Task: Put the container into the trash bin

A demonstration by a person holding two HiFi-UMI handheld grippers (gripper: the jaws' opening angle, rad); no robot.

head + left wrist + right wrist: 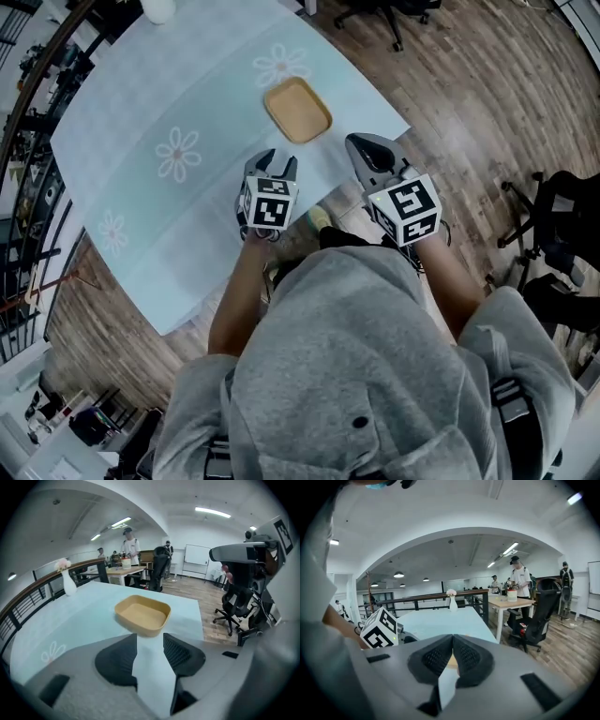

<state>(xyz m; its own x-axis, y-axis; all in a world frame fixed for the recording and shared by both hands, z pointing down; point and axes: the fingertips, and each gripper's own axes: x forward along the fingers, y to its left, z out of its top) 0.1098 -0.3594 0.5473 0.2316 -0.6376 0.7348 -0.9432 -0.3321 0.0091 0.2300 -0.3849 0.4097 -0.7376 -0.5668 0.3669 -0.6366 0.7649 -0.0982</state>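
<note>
A wide table (141, 103) under a pale blue cloth (112, 141) printed with daisies stretches out ahead of both grippers. The person (375, 375), in a grey hooded top, stands at its near corner behind the grippers. A black office chair (536, 620) stands on the wood floor, off to the right of the right gripper and well apart from it.

The container (297, 110), a shallow tan tray with rounded corners, sits upright and empty on the cloth. It is just ahead of the left gripper's tips without touching them, and ahead and to the left of the right gripper.

The left gripper (279, 161) hangs over the table edge and points down at a slant toward the container (143, 615). In its own view the left gripper (150, 639) has its jaws parted by a moderate gap. Only bare cloth shows between them, so it holds nothing.

The right gripper (364, 145) is beside the left one, at the table's corner. In its own view the right gripper (453, 639) has its jaw tips pressed together with nothing caught between them. The left gripper's marker cube (380, 627) shows close on its left.

A small white vase (69, 583) of flowers stands at the far end of the table, well beyond both grippers.
</note>
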